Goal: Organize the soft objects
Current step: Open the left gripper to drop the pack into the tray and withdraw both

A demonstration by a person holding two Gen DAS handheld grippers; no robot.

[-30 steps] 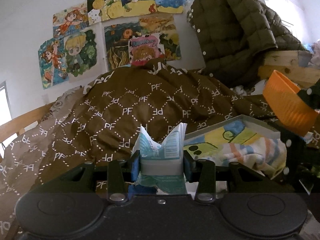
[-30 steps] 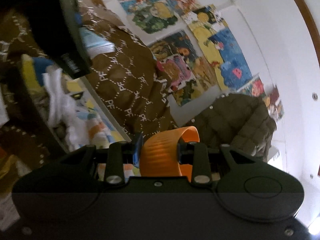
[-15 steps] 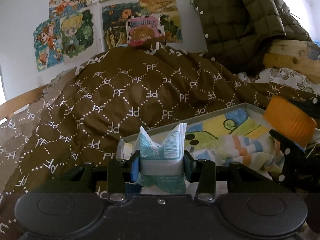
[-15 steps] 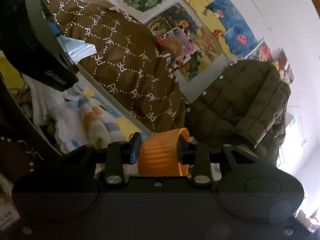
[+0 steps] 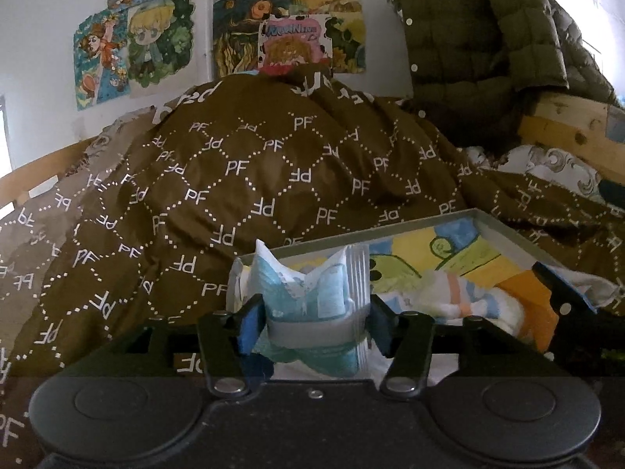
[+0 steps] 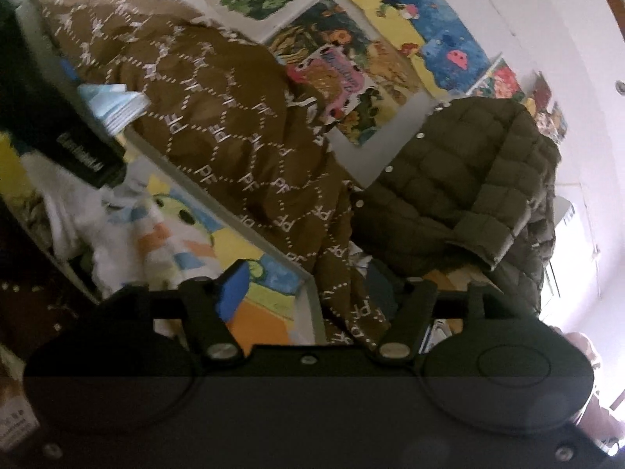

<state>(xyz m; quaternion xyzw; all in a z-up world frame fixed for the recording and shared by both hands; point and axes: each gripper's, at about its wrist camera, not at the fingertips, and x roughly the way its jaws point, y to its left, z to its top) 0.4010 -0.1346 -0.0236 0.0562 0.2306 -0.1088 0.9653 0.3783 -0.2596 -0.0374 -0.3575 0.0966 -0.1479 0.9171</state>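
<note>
Each camera sits just behind its own fingers, looking forward along them. The left view faces close over a shallow grey tray with a cartoon-printed bottom (image 5: 504, 230) toward a brown quilt with white lettering (image 5: 250, 179). The right view is rolled sideways, and shares tray (image 6: 308, 297), quilt (image 6: 234, 125), wall drawings (image 6: 343, 78) and olive puffer jacket (image 6: 468, 156).

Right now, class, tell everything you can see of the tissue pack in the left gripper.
The tissue pack is soft plastic, pale blue and white, with a grey band round its middle. Its top is pinched into two points, and white folded layers show along its right edge. It stands upright between the left gripper fingers, whose jaws are opening, just above the tray rim.
</note>
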